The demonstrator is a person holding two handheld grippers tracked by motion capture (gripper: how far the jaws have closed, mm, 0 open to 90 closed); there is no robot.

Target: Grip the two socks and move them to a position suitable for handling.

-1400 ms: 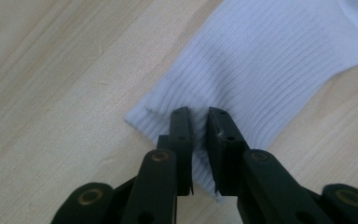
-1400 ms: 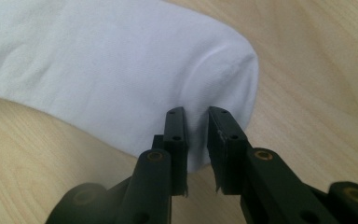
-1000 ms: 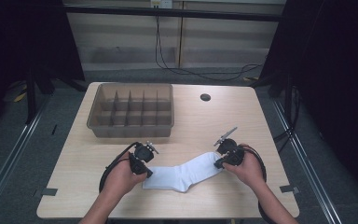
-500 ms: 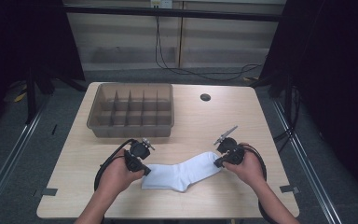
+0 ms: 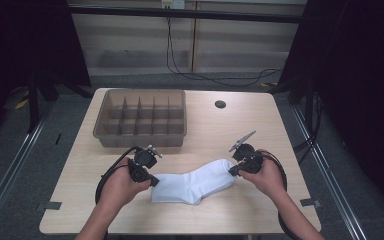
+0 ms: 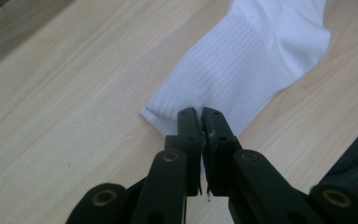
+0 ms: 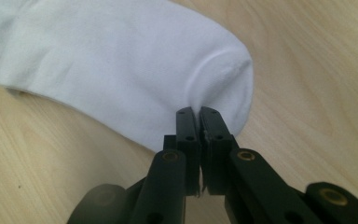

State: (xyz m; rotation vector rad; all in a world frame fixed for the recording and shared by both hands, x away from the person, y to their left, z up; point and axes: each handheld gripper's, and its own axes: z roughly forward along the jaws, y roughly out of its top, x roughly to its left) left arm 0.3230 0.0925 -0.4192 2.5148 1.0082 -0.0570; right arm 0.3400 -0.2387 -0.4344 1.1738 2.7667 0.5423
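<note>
A white sock is laid flat on the surface, near its front edge, between the two hands. Its ribbed cuff end is pinched by the left hand-held gripper, whose jaws are seen closed together on the fabric edge in the left gripper view (a small fold is raised just beside them). The toe end is clamped by the right hand-held gripper, its jaws pressed together on the rounded tip in the right gripper view. A brown divided tray is set well behind the sock, and a dark round hole is seen farther back.
</note>
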